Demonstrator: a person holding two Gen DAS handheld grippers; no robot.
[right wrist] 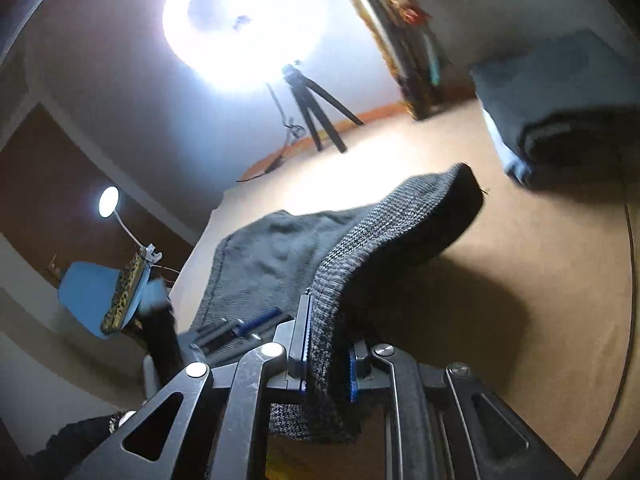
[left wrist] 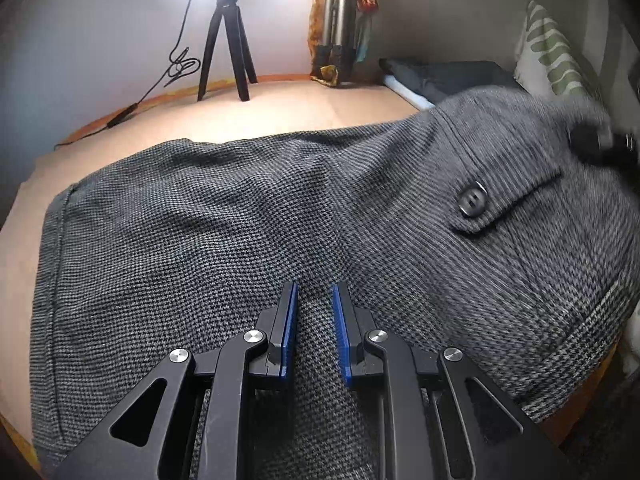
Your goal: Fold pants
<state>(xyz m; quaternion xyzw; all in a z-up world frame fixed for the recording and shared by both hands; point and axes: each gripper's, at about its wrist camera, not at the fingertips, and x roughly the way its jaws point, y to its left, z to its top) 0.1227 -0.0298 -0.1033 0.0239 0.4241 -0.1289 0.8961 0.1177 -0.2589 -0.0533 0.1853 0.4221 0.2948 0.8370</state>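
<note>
left claw (left wrist: pixel 315 300) spread over grey pants (left wrist: pixel 240 220); right claw (right wrist: pixel 329 344) pinching their lifted edge

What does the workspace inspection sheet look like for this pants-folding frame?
Surface: tan tabletop, orange edge.
Job's things: grey woven pants spread flat, one end lifted; pocket button facing up.
Clutter: folded dark cloth at far right; patterned pillow.
Grippers: left gripper over the pants, jaws apart; right gripper clamped on the raised fabric.
Cables: black cord beside the tripod.
Surroundings: ring light, small lamp, wall.
</note>
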